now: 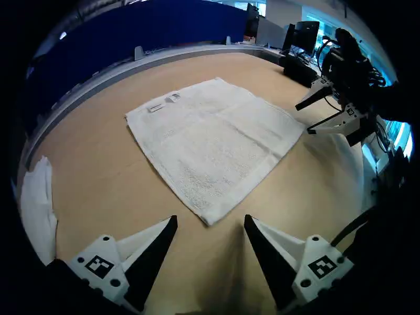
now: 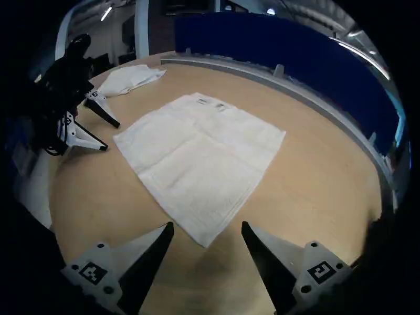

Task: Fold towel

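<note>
We see a broad, light brown wooden tabletop (image 1: 94, 168) with a curved far edge. Along that edge runs a pale grey rail (image 1: 178, 52) carrying small grey upright brackets (image 1: 138, 52). Just behind the rail stands a dark blue fabric partition (image 1: 136, 29). A crumpled white cloth (image 1: 37, 210) lies near the table's edge, well apart from the middle of the table. In the left gripper view we make out black computer monitors (image 1: 303, 34) past the table's far corner, with bright windows (image 1: 315, 21) behind them.

Light wooden table (image 1: 105, 178), white towel (image 1: 210, 142) spread flat, second white cloth (image 1: 37, 210) near edge
</note>
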